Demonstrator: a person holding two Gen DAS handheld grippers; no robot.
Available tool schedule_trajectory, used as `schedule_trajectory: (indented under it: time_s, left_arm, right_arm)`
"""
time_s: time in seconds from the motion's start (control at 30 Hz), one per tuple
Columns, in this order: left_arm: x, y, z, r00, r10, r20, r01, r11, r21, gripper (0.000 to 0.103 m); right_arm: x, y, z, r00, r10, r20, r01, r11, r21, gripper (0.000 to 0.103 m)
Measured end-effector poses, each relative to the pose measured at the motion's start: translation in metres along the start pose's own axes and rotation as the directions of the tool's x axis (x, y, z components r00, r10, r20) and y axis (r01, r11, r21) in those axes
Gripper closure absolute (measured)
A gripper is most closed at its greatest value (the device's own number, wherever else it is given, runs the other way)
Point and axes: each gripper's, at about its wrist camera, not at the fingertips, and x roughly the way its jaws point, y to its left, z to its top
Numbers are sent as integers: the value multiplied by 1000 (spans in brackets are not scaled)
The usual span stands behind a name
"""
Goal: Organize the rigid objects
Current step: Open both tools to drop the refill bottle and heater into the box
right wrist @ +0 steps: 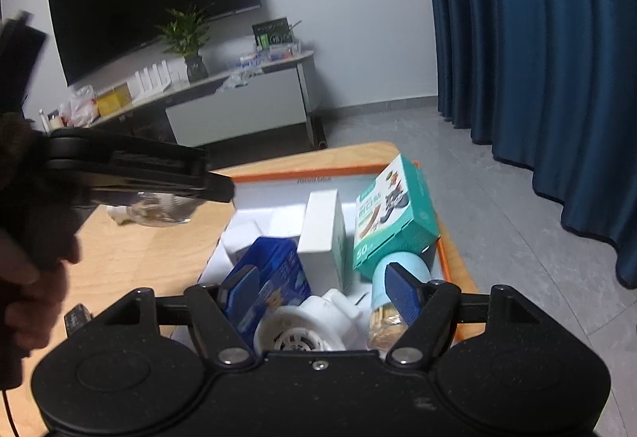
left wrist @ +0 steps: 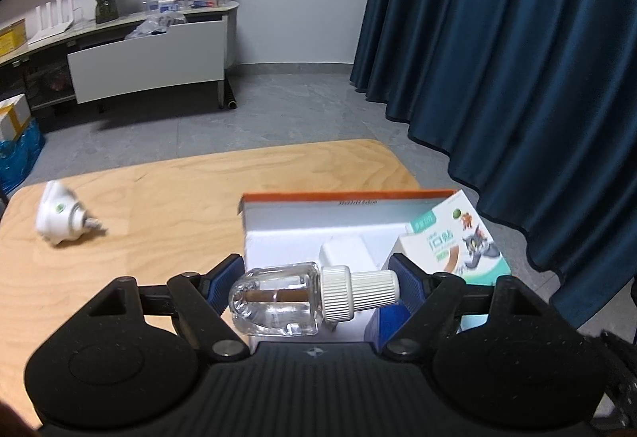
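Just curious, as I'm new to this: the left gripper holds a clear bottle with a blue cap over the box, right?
Nearly: the clear bottle in the left gripper has a white cap, not blue, as the left wrist view shows. It is over the box.

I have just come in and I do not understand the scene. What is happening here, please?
A person is tidying small items into an orange-edged box on a wooden table. The left gripper holds a clear bottle with a white cap sideways, near the box. The right gripper is open above the box, over a white plastic device. Another white device lies on the table, not yet packed.
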Motion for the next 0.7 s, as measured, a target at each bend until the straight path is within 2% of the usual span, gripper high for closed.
schedule_trajectory:
  time_s: [0.2, 0.33, 0.37, 0.4, 0.43, 0.53, 0.7]
  left_arm:
    - [30, -5, 21, 1000, -21, -8, 21, 1000, -4, 22]
    - [45, -11, 36, 997, -77, 5, 77, 997, -21, 23]
    - [47, -13, 39, 996, -84, 6, 84, 996, -17, 21]
    - [49, -15, 42, 996, -88, 4, 88, 996, -11, 14]
    - [48, -17, 43, 996, -87, 10, 88, 996, -9, 10]
    - [41, -16, 43, 995, -92, 25, 92, 996, -5, 10]
    - [18, 0, 34, 998, -53, 33, 54, 998, -37, 9]
  right_arm:
    - [-1, -8, 4, 1000, 19, 25, -20, 998, 55, 19]
    - [1, -6, 4, 999, 36, 26, -37, 999, 40, 19]
    - [1, -5, 4, 999, 37, 27, -38, 999, 37, 19]
    - [0, -5, 4, 999, 37, 30, -38, 999, 35, 19]
    - [0, -4, 5, 999, 39, 33, -40, 999, 35, 19]
    - [-1, -4, 5, 998, 46, 42, -48, 998, 41, 19]
    - [-2, -1, 4, 997, 60, 51, -61, 998, 26, 19]
